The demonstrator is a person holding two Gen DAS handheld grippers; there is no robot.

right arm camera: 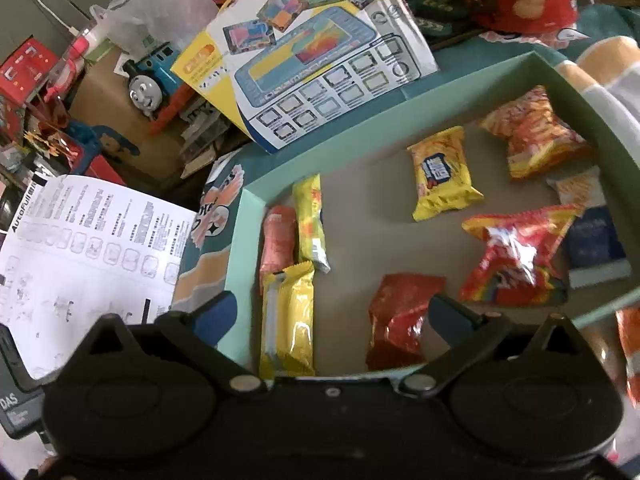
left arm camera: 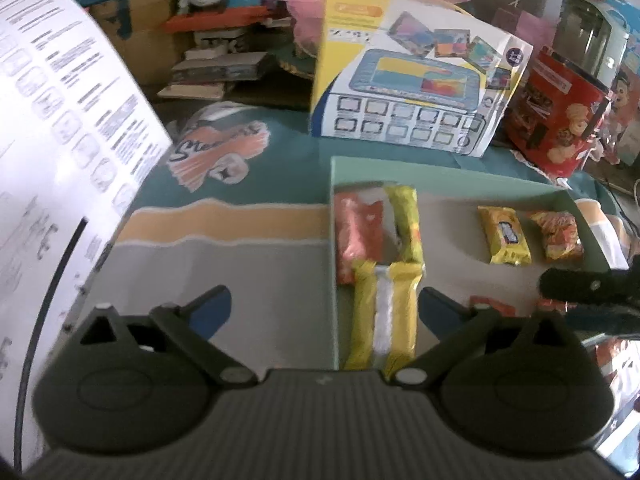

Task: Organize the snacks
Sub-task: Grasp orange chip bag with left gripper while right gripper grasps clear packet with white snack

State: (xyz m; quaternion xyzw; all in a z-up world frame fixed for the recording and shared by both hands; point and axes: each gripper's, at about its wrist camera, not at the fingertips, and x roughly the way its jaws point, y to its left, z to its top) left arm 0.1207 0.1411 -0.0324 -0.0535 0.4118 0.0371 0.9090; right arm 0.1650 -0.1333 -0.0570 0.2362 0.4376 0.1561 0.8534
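Both tongs, left point(left arm camera: 325, 308) and right point(right arm camera: 334, 316), gape empty; three bars point(right arm camera: 288, 312) line the tray's point(right arm camera: 240, 248) edge, loose packets point(right arm camera: 516, 260) remain unsorted.

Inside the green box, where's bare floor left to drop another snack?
Free: the middle of the shallow green cardboard box, between the long yellow bar on its left and the small yellow packet. Crowded: the left wall's row of bars and the right side, around the red-yellow crinkled bag.
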